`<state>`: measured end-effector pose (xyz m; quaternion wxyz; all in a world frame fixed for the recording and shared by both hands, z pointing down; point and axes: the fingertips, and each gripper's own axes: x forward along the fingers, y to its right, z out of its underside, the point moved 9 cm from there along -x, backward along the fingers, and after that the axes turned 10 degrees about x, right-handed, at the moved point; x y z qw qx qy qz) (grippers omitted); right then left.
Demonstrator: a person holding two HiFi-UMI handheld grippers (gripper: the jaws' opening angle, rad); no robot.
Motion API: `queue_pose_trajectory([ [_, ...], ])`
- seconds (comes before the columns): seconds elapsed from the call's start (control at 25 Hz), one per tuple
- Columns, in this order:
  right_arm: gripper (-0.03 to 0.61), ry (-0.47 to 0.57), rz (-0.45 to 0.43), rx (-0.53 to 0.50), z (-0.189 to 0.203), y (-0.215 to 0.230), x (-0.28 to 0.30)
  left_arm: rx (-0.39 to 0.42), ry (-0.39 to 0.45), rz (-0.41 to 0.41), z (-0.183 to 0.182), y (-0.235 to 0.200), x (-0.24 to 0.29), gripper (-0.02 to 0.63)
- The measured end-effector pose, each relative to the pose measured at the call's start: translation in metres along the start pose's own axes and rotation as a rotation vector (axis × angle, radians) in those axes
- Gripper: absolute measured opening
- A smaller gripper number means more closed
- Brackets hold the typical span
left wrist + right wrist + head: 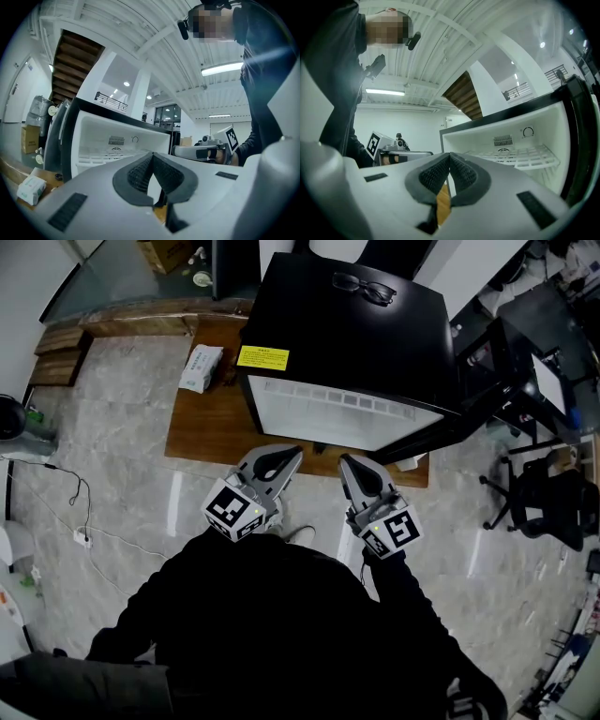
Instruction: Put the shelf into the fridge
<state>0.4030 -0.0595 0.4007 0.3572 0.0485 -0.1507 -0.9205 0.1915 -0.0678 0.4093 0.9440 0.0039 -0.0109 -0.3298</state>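
Observation:
A black mini fridge [347, 324] stands on a wooden board with its door swung open to the right, its white inside [337, 418] facing me. A white wire shelf [525, 157] lies level inside it, also seen as the shelf [101, 154] in the left gripper view. My left gripper [292, 456] and right gripper [345, 463] hover side by side just in front of the opening, pointing at it. In the left gripper's [152, 155] own view the jaws are shut with nothing between the pads. The right gripper [449, 154] is likewise shut and empty.
A pair of glasses [364, 287] lies on the fridge top. A white packet [200, 368] rests on the wooden board [202, 427] left of the fridge. The open door [492, 371] and an office chair [548, 502] stand at the right. A cable [80, 512] runs over the floor at the left.

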Motion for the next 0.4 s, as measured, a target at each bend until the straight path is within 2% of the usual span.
queue_pose_trajectory([
  [0.4,0.006,-0.021,0.0,-0.004,0.0018,0.0054,0.0062,-0.008,0.004,0.018,0.0015,-0.0022,0.0107,0.006],
])
